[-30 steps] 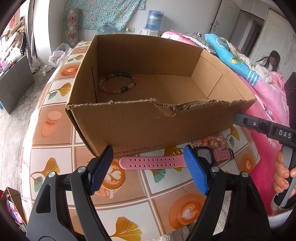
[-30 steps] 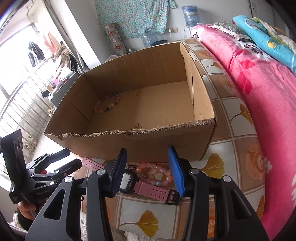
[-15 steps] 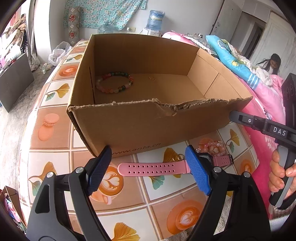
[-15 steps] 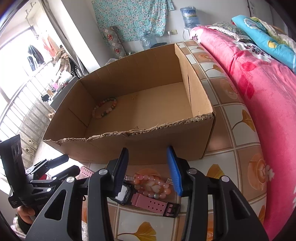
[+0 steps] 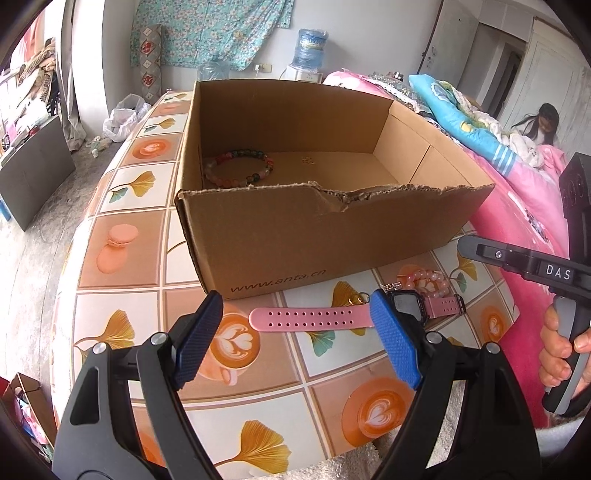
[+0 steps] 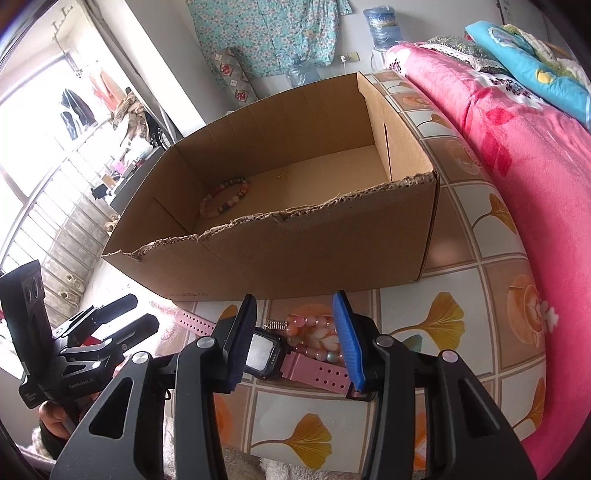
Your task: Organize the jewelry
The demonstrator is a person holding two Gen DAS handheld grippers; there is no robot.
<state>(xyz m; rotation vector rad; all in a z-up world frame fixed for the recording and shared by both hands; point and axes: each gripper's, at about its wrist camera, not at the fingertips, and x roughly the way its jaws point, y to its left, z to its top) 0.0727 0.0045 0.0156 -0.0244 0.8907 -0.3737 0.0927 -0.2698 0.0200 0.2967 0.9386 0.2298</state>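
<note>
A pink-strapped watch [image 5: 314, 320] lies flat on the tiled tablecloth in front of an open cardboard box [image 5: 317, 240]. Its dark face [image 6: 263, 355] shows in the right wrist view. A pink bead bracelet [image 5: 424, 282] lies just behind the watch; it also shows in the right wrist view [image 6: 314, 336]. A multicoloured bead bracelet [image 5: 240, 168] lies inside the box at its left. My left gripper [image 5: 295, 332] is open above the watch strap. My right gripper [image 6: 295, 334] is open above the watch face and pink bracelet.
A pink quilted bed [image 6: 535, 166] runs along the table's right side. The right gripper's body [image 5: 535, 269] reaches in from the right in the left wrist view. A water bottle [image 5: 312, 46] and a patterned cloth [image 5: 210, 33] stand at the far wall.
Both grippers have pulled back and risen a little, so the box and watch look farther away. Both stay open. The watch and bracelets have not moved.
</note>
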